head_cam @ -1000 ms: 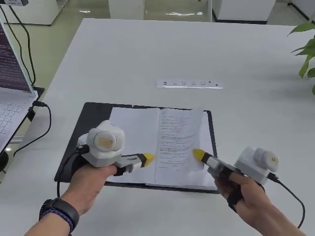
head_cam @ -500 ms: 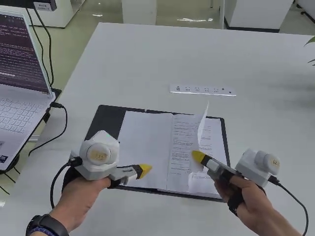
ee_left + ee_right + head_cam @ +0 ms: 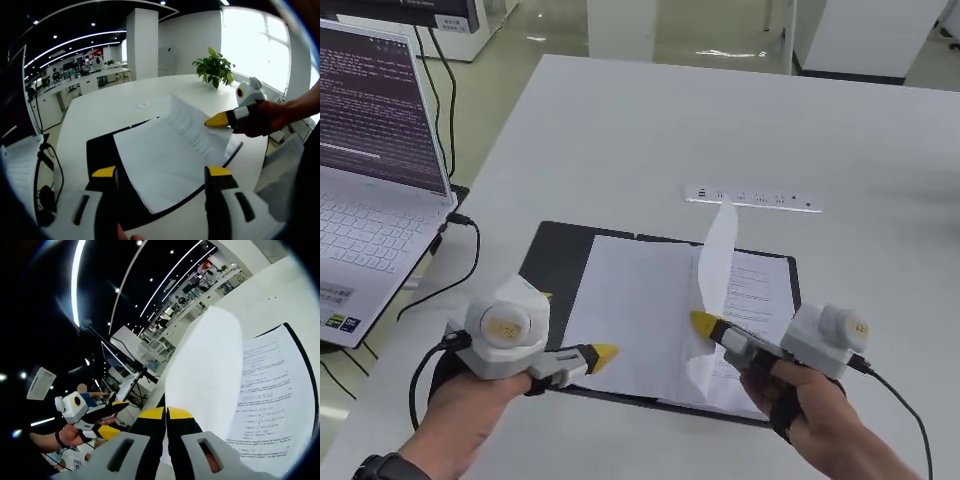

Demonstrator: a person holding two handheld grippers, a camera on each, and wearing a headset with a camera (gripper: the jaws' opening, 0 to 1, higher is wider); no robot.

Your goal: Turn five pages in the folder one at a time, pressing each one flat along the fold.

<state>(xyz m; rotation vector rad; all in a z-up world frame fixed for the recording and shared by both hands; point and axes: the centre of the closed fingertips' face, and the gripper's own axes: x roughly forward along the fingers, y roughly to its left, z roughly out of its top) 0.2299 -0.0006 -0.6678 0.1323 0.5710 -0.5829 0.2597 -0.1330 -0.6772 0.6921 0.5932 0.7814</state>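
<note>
**One sheet pinched and standing, mid-turn**

The folder (image 3: 555, 265) lay open on the white counter (image 3: 620, 130), its black cover showing along the left edge. The right tool (image 3: 702, 322) had its jaws closed together on the raised page (image 3: 717, 250), gripping it at the lower free edge, so the sheet stood nearly upright above the fold with printed text exposed beneath it. The left tool (image 3: 160, 172) hung with jaws wide apart and nothing between them, just above the folder's near-left corner.

The page looked like thin office paper: very light, limp, prone to buckling or tearing at the binding if pulled hard. It probably wanted a shallow pinch near the outer edge, away from the fold, and a slow arc over. The smooth sheets could cling together, so two lifting at once was a risk.

Counted: one folder, one raised page, two tools, one laptop (image 3: 370, 150) to the left and one power strip (image 3: 752, 198) beyond the folder.
</note>
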